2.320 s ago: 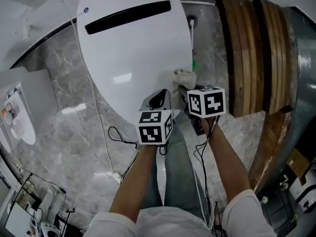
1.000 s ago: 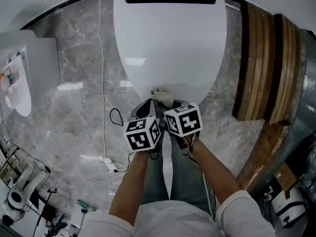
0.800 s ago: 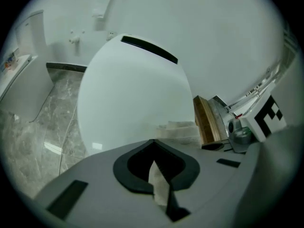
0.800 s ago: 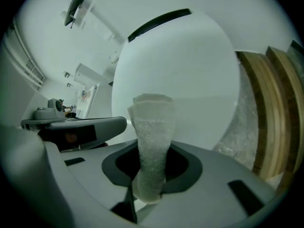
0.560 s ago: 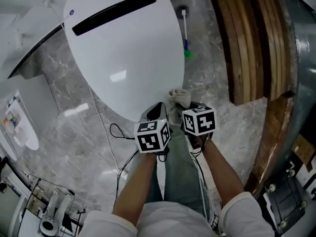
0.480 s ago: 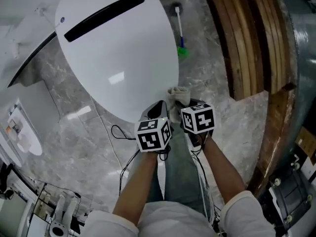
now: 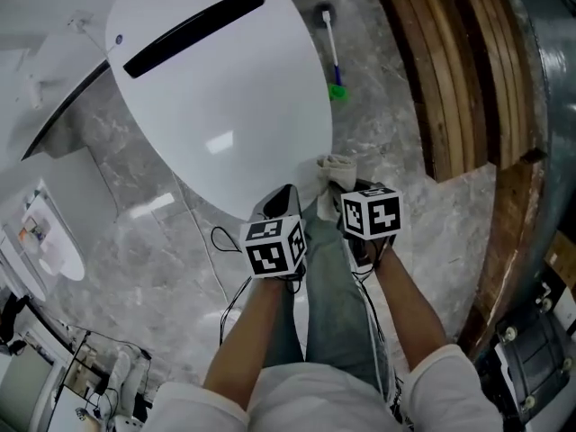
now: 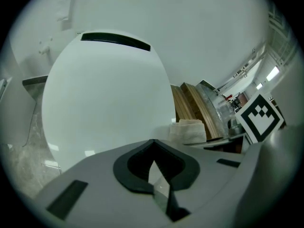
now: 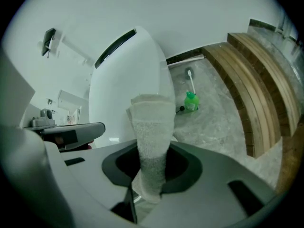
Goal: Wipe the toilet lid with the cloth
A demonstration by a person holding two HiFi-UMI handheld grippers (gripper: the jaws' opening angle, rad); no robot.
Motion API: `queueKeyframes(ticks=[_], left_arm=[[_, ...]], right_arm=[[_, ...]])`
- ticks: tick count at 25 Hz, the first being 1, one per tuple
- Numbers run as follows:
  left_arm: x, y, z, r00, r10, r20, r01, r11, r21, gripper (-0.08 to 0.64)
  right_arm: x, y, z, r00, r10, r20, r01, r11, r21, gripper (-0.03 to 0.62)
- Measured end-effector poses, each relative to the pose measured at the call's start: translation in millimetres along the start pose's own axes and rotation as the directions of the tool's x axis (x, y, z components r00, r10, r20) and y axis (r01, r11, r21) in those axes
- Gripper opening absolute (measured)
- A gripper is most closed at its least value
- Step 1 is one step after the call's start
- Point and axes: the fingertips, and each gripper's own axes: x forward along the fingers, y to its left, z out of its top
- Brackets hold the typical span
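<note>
The white toilet lid (image 7: 216, 88) is closed, with a black slot near its back. A folded pale cloth (image 7: 337, 167) sits at the lid's near right rim, and my right gripper (image 7: 340, 185) is shut on it. In the right gripper view the cloth (image 9: 152, 137) stands up from between the jaws in front of the lid (image 9: 128, 75). My left gripper (image 7: 286, 196) hangs just left of it over the lid's front edge, shut with nothing in it. The left gripper view shows its closed jaws (image 8: 153, 151), the lid (image 8: 104, 89) ahead and the cloth (image 8: 188, 129) to the right.
A toilet brush with a green base (image 7: 337, 91) stands on the marble floor right of the toilet. Wooden slatted steps (image 7: 450, 70) run along the right. Cables (image 7: 220, 241) lie on the floor at the left. The person's jeans-clad legs (image 7: 333, 304) are below the grippers.
Over the last second both grippers, with the cloth, went from the lid's front tip round its rim to the right side. Over the last half second they have hardly moved.
</note>
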Motion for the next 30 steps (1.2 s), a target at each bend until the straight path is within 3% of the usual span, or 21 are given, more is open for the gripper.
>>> queueKeyframes(ticks=[6, 11, 17, 20, 24, 30], left_arm=[[-59, 23, 22, 0.996, 0.054, 0.064, -0.048, 0.995, -0.085, 0.011], [-127, 14, 87, 0.978, 0.068, 0.196, -0.059, 0.997, -0.055, 0.011], [-216, 8, 167, 0.908, 0.110, 0.405, -0.093, 0.994, -0.062, 0.011], [-266, 11, 176, 0.879, 0.152, 0.453, -0.132, 0.988, -0.075, 0.011], [-324, 7, 181, 0.843, 0.156, 0.515, -0.126, 0.988, -0.094, 0.011], [-392, -11, 210, 0.758, 0.125, 0.640, -0.117, 0.992, -0.055, 0.011]], right_arm=[[-28, 46, 13, 1.000, 0.005, -0.015, -0.007, 0.996, -0.094, 0.097], [-75, 125, 57, 0.992, 0.103, 0.073, -0.091, 0.984, -0.152, 0.097], [-144, 197, 113, 0.965, 0.190, 0.181, -0.137, 0.952, -0.273, 0.097], [-188, 229, 125, 0.943, 0.237, 0.234, -0.155, 0.935, -0.320, 0.097], [-232, 260, 126, 0.919, 0.284, 0.275, -0.176, 0.917, -0.359, 0.097], [-268, 295, 118, 0.907, 0.308, 0.288, -0.164, 0.886, -0.433, 0.097]])
